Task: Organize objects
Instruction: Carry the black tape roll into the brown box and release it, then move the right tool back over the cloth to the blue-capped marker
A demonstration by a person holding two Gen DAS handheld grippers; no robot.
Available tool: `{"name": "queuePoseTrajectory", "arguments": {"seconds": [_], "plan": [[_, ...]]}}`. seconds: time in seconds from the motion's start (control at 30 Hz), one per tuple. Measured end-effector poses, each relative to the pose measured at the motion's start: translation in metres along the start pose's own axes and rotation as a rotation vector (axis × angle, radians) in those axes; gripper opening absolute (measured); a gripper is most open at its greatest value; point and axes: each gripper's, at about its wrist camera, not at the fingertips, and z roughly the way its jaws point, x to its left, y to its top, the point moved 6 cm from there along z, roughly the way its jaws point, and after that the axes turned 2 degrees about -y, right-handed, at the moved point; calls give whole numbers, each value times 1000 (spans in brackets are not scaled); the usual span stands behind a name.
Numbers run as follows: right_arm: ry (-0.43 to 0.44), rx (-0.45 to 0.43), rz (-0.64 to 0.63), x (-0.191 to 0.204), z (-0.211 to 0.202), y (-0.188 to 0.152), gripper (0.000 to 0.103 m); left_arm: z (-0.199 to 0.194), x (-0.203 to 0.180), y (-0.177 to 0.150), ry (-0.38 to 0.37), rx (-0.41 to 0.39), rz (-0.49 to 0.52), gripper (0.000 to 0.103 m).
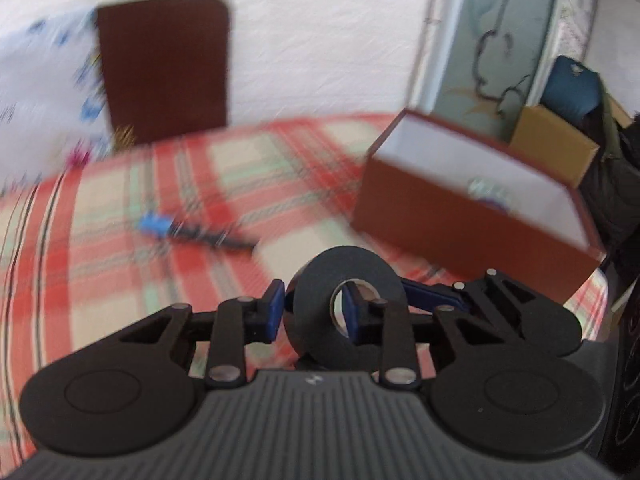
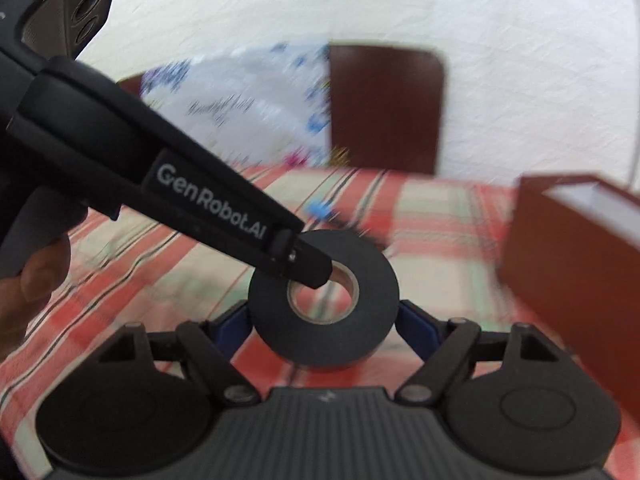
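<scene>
Black tape roll (image 1: 347,304) pinched through its hole by left tool (image 1: 312,316).

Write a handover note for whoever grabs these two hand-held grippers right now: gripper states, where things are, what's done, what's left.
Left hand-held gripper: shut on the roll of black tape, one finger through its hole, held above the checked tablecloth.
Right hand-held gripper: fingers flank the roll; whether they press is unclear.
Open brown box: on the cloth to the right, a small item already inside.
Left to do: put the roll in the box, probably also the blurred blue-and-black item lying on the cloth.
</scene>
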Motion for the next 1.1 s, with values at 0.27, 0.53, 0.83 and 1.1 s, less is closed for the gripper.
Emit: {"name": "queuePoseTrajectory", "arguments": {"seconds": [0.27, 0.53, 0.83, 1.1], "plan": [[-277, -132, 88, -113, -19, 41, 81, 53, -88, 80, -115, -129, 146, 33], [-429, -72, 185, -169, 18, 25, 85, 104, -104, 80, -45, -85, 156, 38], [-438, -222, 185, -126, -20, 9, 87, 61, -69, 51, -15, -131, 140, 52], [-239, -119, 125, -55, -5, -11, 90, 36, 5, -3, 135, -11, 38, 52]]}}
